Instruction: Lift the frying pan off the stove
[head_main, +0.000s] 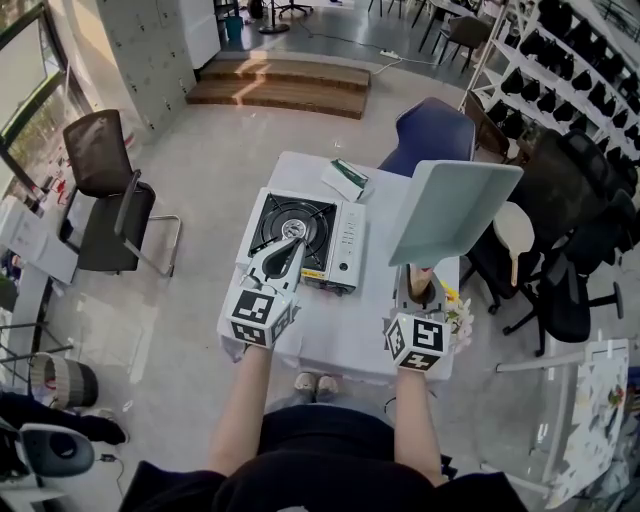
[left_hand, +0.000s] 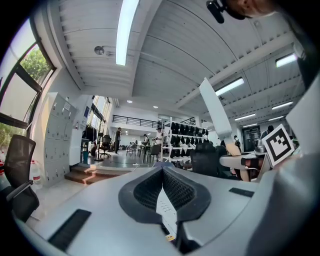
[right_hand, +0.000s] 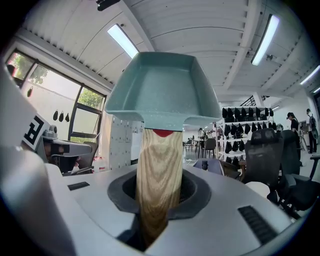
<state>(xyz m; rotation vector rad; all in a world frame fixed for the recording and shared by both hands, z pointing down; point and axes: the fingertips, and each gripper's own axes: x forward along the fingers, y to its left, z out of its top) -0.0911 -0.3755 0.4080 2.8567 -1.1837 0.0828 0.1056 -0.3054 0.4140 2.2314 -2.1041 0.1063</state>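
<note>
My right gripper (head_main: 420, 286) is shut on the wooden handle (right_hand: 159, 165) of a pale teal square frying pan (head_main: 452, 210). The pan hangs in the air to the right of the portable gas stove (head_main: 305, 238), tilted up on its handle, clear of the burner. In the right gripper view the pan (right_hand: 160, 90) stands above the jaws, underside toward the camera. My left gripper (head_main: 283, 258) hovers over the stove's front edge, its jaws together with nothing in them. The left gripper view looks out level across the room, with the pan (left_hand: 216, 110) edge-on at the right.
The stove stands on a small white table (head_main: 340, 345). A green and white box (head_main: 347, 179) lies at the table's far edge. A blue chair (head_main: 432, 130) stands behind the table, a black chair (head_main: 105, 190) to the left and a white stool (head_main: 515, 232) to the right.
</note>
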